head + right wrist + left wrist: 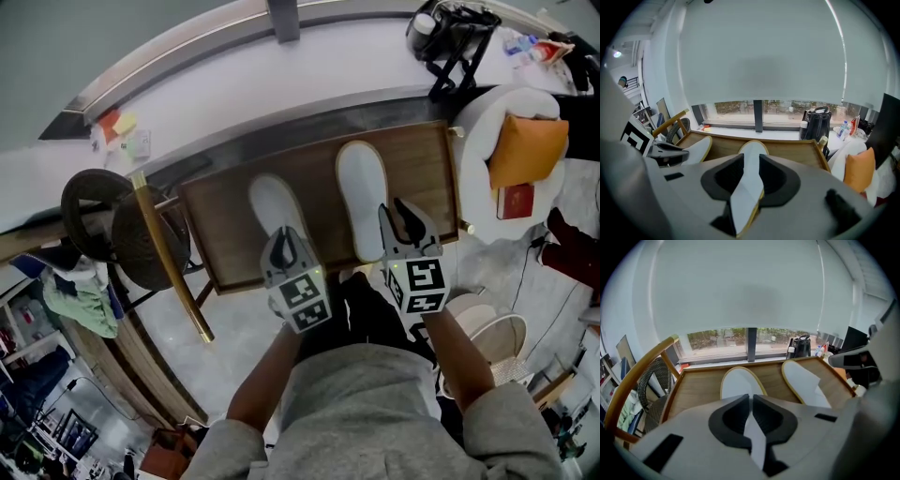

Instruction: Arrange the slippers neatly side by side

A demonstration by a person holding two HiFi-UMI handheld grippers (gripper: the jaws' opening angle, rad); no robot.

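Slippers, 2 of them, white, on 1 wooden table [225,202]. Left gripper [284,246] pinches the left slipper [275,208] at its heel; right gripper [405,217] clamps the right slipper [362,192] heel, fingers wider.

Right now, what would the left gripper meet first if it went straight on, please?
Probably the left slipper: the left gripper is shut on its near end, and the rest lies straight ahead on the table.
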